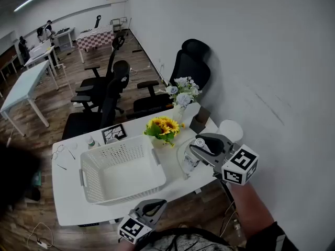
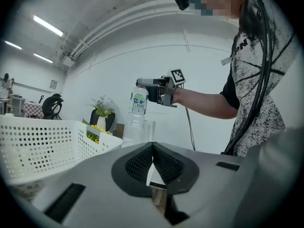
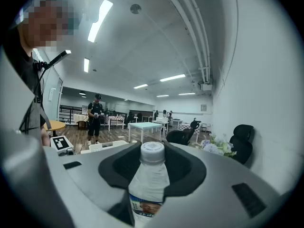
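Clear plastic water bottle (image 3: 148, 186) gripped near its white-capped neck by the right gripper (image 1: 201, 146).
The bottle is held upright between that claw's dark pads, over the right end of the white table (image 1: 68, 213). It sits just right of the white perforated basket (image 1: 118, 146) and near the sunflowers (image 1: 163, 125). Whether its base rests on the tabletop cannot be told. The left gripper (image 1: 149, 209) is held low at the table's front edge, just in front of the basket; its jaws are pressed together with nothing between them. Pale flowers (image 1: 182, 90) are set at the far edge, with black office chairs (image 1: 191, 67) behind.
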The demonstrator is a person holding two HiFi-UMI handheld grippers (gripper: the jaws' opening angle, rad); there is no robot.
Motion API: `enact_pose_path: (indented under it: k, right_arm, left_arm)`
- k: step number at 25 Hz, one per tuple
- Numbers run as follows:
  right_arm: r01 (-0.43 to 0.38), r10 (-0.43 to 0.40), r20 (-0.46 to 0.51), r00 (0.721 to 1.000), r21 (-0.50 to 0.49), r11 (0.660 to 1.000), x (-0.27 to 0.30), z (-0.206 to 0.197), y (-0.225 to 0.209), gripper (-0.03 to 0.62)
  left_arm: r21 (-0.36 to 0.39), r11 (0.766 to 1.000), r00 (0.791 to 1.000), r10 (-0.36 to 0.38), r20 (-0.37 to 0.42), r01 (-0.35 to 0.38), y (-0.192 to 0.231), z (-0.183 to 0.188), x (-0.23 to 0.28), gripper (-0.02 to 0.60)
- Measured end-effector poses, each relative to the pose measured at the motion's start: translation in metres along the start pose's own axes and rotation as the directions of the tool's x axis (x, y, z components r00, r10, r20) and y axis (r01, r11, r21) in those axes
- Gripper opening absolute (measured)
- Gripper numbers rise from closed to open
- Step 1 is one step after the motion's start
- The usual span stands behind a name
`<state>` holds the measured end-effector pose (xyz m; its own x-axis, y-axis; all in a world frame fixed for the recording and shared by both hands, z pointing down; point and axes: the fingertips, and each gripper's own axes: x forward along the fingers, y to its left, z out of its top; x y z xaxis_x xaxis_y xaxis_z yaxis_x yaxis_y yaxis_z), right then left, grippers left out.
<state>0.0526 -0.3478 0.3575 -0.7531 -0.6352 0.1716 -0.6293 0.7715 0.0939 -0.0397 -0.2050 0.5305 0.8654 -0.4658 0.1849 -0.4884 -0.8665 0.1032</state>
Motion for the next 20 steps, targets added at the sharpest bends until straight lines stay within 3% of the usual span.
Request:
enact_pose_path:
  k: [10,20]
  right_arm:
    - [0.039,-0.038,-0.040,0.998,0.040,0.998,-0.037,-0.082,-0.028,0.161]
    - [0.056,-0.046,-0.088,0.995,0.110,0.992,-0.040,-0.169,-0.050,0.161]
  left_arm:
    - [-0.021,1.000,0.999,0.022,-0.049,-0.023,-0.004,-0.005,0.036,0.011]
    - [-0.045,0.993,0.990,0.103,-0.096,-0.108,0.000,-0.018,0.055,0.011]
